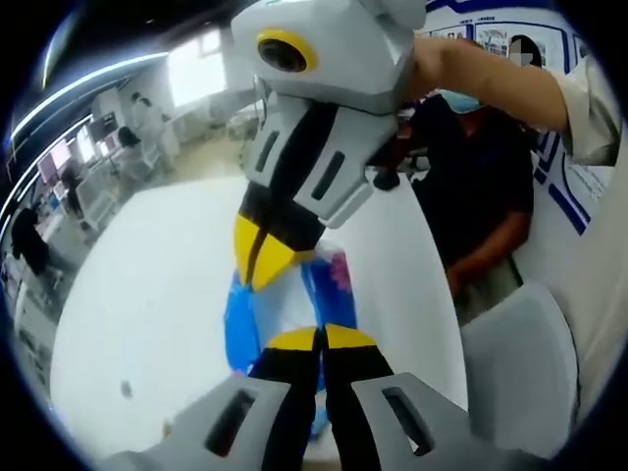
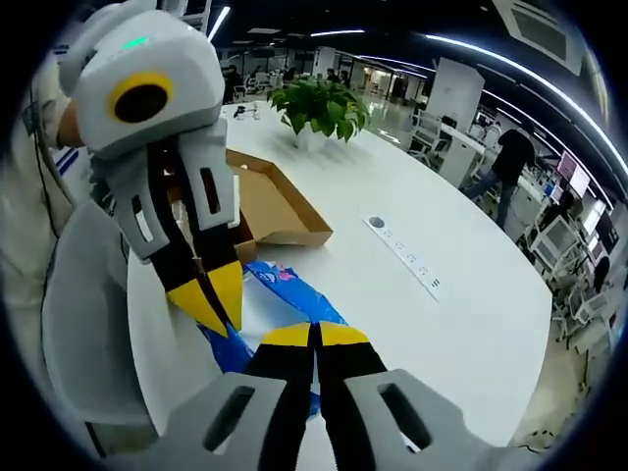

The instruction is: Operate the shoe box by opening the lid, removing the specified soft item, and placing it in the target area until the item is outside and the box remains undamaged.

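Note:
A blue soft bag (image 2: pixel 294 290) with a pink print lies crumpled on the white table (image 2: pixel 461 294), outside the open brown shoe box (image 2: pixel 280 208). My right gripper (image 2: pixel 315 336) is shut, its yellow tips down on the bag's near edge. My left gripper (image 2: pixel 228 319) comes in from the left, shut, with its tips at the bag's left fold. In the left gripper view the blue bag (image 1: pixel 239 329) spreads under my left gripper (image 1: pixel 322 339). There, the right gripper (image 1: pixel 258 278) drops from above with its tips on the bag's far edge.
A potted green plant (image 2: pixel 319 103) stands behind the box. A long white strip (image 2: pixel 404 255) lies on the table to the right. A grey chair (image 1: pixel 520 373) and a person in dark clothes (image 1: pixel 481 186) are at the table's edge. Desks and people fill the room behind.

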Demonstrator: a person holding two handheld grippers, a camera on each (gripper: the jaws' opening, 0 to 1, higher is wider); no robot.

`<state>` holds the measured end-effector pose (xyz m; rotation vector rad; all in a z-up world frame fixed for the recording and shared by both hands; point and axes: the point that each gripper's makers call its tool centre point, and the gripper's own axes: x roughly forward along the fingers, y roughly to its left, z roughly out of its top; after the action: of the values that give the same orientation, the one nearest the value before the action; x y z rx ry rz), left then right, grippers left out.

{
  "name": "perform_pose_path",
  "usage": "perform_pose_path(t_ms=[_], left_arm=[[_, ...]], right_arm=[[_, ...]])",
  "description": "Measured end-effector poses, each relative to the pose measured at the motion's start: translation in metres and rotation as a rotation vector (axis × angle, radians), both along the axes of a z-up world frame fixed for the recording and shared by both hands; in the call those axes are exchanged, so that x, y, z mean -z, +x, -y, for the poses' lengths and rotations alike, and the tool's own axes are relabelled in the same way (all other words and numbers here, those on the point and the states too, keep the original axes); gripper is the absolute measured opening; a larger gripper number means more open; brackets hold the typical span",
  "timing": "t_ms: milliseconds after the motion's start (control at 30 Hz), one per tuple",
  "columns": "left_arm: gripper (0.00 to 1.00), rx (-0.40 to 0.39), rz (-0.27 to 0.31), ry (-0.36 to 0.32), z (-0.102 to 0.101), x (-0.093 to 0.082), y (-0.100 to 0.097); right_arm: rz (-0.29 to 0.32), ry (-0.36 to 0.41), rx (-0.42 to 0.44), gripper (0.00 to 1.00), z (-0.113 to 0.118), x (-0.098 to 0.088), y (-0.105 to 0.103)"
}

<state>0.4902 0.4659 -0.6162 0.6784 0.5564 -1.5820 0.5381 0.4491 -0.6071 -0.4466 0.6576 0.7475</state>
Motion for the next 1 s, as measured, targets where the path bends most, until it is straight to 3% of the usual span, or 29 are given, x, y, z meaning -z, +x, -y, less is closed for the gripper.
perform_pose_path(t_ms=[533, 1000], left_arm=[[0.00, 0.094, -0.002, 0.031, 0.044, 0.026, -0.003], [0.00, 0.136, -0.038, 0.049, 0.083, 0.052, -0.003]], right_arm=[[-0.035, -0.022, 0.026, 0.00, 0.048, 0.026, -0.001], [-0.069, -0.031, 0.073, 0.00, 0.086, 0.047, 0.005]])
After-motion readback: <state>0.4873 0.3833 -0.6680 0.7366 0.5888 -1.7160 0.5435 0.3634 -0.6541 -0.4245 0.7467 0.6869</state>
